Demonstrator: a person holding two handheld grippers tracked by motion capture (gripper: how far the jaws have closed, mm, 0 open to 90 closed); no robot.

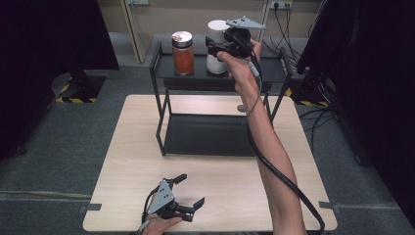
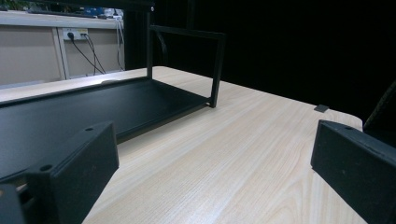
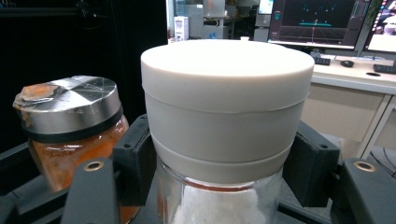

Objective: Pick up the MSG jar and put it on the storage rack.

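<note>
Right claw (image 3: pixel 219 163) clamps a white-lidded jar (image 3: pixel 224 121) just under its lid, a black jaw pressed to each side of the glass, as the jar stands on the top shelf of a black rack (image 1: pixel 161 58) at the far side of the table (image 1: pixel 137 161). White powder shows in the jar below the lid. An orange jar (image 1: pixel 183 53) with a metal lid stands just beside it on the same shelf, apart from the jaws. Whether the white jar is lifted clear or resting on the shelf cannot be told; the grip looks made, with the carry or the release left to do. Lower shelf of the rack lies bare. Left claw (image 1: pixel 188 191) rests near the table's front edge, jaws spread and holding nothing
</note>
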